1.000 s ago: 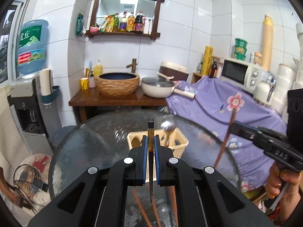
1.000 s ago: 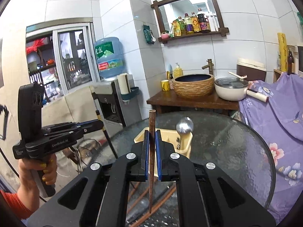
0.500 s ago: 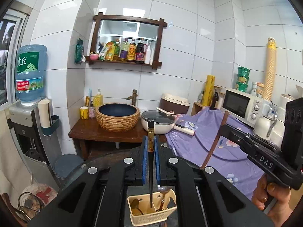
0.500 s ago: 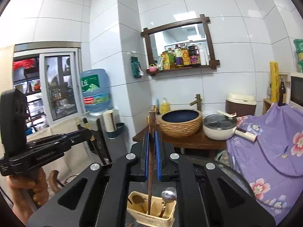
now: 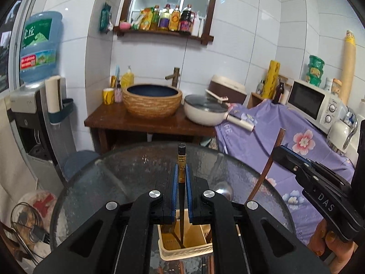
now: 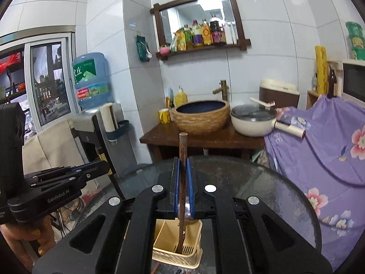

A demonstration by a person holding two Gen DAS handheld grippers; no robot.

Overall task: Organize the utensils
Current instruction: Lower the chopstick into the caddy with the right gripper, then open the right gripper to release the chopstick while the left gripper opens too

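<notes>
our left gripper (image 5: 180, 178) clamps a black gold-banded chopstick (image 5: 181, 171), our right gripper (image 6: 183, 178) a brown wooden chopstick (image 6: 183, 159), both tips inside the cream plastic utensil basket (image 6: 180, 254) at six o'clock.

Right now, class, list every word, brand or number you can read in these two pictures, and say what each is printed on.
"DAS": on the side of the right gripper.
"GenRobot.AI": on the body of the left gripper.
"E E": faint letters on the purple floral cloth.
Water jug labels: too blurred to read.
Shelf bottles: labels too small.
Microwave: markings unreadable.
</notes>
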